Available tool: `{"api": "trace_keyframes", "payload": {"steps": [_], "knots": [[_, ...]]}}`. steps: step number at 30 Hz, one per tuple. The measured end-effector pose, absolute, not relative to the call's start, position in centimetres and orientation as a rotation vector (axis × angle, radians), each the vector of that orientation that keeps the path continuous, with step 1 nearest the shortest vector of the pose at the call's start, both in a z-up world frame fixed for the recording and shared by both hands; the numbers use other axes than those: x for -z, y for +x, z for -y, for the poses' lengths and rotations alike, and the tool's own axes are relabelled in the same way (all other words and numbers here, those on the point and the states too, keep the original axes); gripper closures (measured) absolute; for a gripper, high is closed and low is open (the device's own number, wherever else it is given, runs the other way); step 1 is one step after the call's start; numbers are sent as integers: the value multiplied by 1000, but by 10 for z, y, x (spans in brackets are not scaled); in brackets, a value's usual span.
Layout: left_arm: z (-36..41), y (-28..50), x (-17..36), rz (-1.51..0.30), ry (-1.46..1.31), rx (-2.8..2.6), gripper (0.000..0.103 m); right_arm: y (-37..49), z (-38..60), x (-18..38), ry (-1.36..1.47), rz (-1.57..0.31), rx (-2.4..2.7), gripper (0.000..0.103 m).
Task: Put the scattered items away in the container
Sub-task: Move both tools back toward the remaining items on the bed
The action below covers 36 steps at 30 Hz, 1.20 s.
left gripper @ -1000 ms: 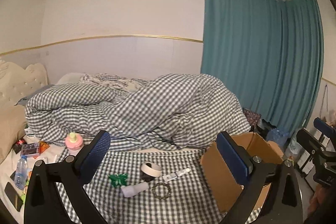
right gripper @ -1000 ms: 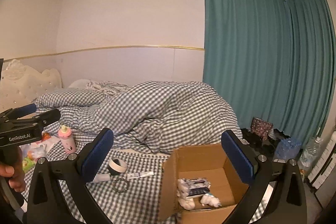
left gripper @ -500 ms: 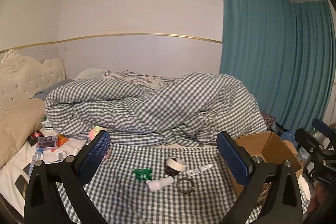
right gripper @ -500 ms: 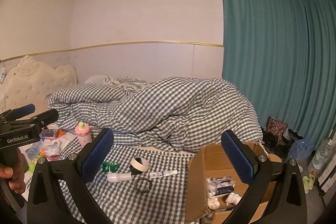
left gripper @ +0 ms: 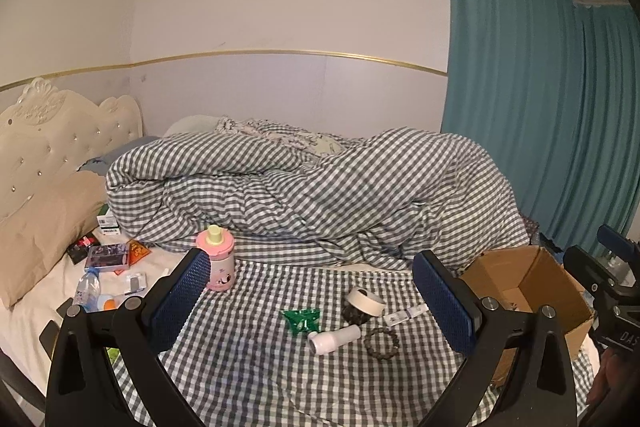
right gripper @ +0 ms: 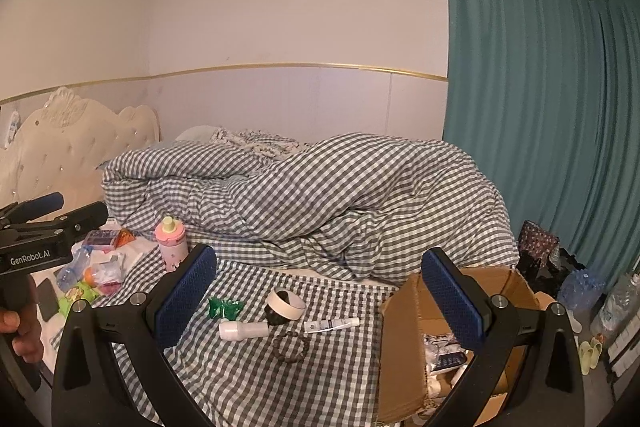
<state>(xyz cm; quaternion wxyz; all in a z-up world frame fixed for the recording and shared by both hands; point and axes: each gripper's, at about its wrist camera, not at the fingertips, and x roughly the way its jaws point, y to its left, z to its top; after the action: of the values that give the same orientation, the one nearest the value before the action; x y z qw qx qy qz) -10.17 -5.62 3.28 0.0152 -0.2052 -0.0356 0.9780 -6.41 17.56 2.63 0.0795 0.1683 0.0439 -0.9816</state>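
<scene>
Both the left gripper (left gripper: pixel 312 291) and right gripper (right gripper: pixel 320 291) gape wide, holding nothing. At lower centre, a white plastic bottle (left gripper: pixel 335 338) lies beside a dark beaded bracelet (left gripper: pixel 381 342); the brown cardboard box (right gripper: pixel 404 347) sits lower right.

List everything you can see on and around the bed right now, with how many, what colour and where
green wrapper: one, green, on the checked sheet, left of the cluster
tape roll: one, cream, tilted, mid-sheet
white bottle: one, white, lying flat by the wrapper
bead bracelet: one, dark, nearest the grippers
small tube: one, white, beside the tape roll
pink bottle: one, pink with yellow cap, upright at the sheet's left edge
cardboard box: one, brown, open, right of the sheet, items already inside
duvet: one, grey-white check, heaped behind
curtain: teal, right
left gripper: open, empty
right gripper: open, empty
</scene>
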Motion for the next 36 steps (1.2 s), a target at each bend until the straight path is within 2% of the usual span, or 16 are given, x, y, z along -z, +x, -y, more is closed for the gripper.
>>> {"api": "trace_keyframes", "payload": {"steps": [36], "knots": [[69,-196,57,90,-945,-2991,0,-160,-161,64,828,-165,2832,0]]}}
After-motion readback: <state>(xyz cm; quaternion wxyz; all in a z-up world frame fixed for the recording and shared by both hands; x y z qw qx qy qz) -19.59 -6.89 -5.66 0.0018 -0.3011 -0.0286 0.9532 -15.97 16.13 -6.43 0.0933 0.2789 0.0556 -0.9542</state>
